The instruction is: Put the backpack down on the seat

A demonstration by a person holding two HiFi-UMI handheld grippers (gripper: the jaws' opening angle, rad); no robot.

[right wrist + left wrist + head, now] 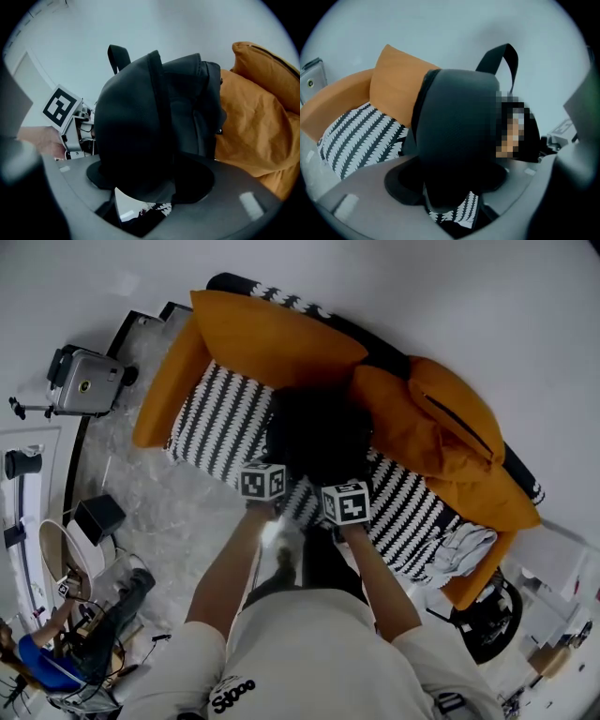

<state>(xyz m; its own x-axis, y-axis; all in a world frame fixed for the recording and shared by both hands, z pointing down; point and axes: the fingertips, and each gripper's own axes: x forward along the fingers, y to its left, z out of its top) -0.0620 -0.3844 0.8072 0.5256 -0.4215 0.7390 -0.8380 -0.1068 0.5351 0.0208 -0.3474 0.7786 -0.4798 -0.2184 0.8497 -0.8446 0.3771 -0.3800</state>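
A black backpack (319, 432) stands upright on the black-and-white striped seat (220, 418) of an orange sofa, leaning toward the back cushions. My left gripper (272, 463) and right gripper (337, 476) are at its near side, their marker cubes side by side. In the left gripper view the backpack (459, 126) fills the space between the wide jaws of the left gripper (447, 187), and the pads stand off it. The right gripper view shows the same: the backpack (140, 126) rises between the spread jaws of the right gripper (150, 187), with striped seat below. Both grippers are open.
Orange cushions (272, 334) (441, 427) line the sofa back and arms. A white cloth (464, 549) lies at the seat's right end. A silver case (84, 381) stands left of the sofa, and cluttered gear (84, 634) sits at lower left on the marbled floor.
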